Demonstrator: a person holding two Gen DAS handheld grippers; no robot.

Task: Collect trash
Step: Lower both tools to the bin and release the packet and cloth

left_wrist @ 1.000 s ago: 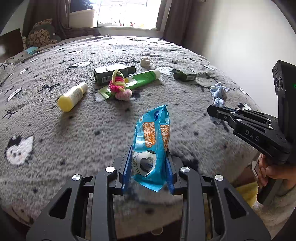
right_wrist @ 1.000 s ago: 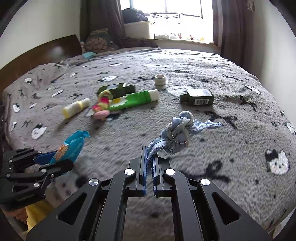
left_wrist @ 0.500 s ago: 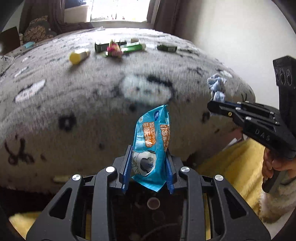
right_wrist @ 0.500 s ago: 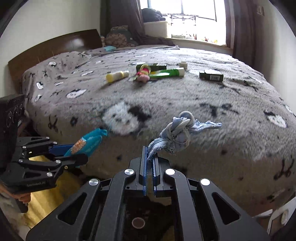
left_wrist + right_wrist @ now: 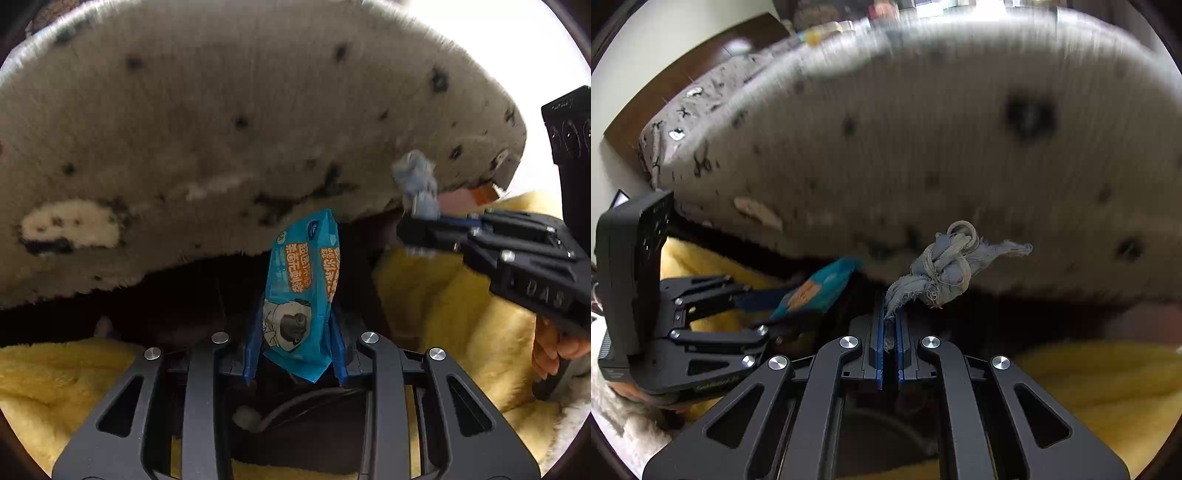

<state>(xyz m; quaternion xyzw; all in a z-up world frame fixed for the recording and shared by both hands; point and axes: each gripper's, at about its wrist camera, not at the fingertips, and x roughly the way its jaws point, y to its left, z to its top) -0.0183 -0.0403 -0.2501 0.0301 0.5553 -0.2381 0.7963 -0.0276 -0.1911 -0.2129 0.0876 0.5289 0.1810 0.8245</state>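
- Left tool (image 5: pixel 295 347) is partly open but only as wide as the blue snack wrapper (image 5: pixel 303 291) it's clamped on, blue pads pressing both sides of the pack. The wrapper stands up out of the jaws, tip pointing to about 12 o'clock, orange lettering and a cartoon printed on the front.
- Right tool (image 5: pixel 889 317) is pinched nearly all the way closed on the frayed tail of a knotted grey-blue rag (image 5: pixel 945 269). The knot itself sticks out past the fingertips toward 1 o'clock, with a pale cord loop on top.
- In the left wrist view the right tool (image 5: pixel 424 218) sits out at 3 o'clock with the rag (image 5: pixel 417 177) poking up from its tip, and a hand (image 5: pixel 554 350) grips its handle at around 4 o'clock.
- In the right wrist view the left tool (image 5: pixel 783 302) comes in from 9 o'clock, wrapper (image 5: pixel 820 288) angled toward the centre, close to the rag but not touching it.
- Both cameras look at the side of the bed, where the fuzzy grey blanket (image 5: pixel 221 129) with dark spots hangs over the edge. It's pretty blurry.
- Under both tools it's dark, with yellow fluffy fabric (image 5: pixel 1089 384) on either side. Can't really tell what's down in the dark bit.
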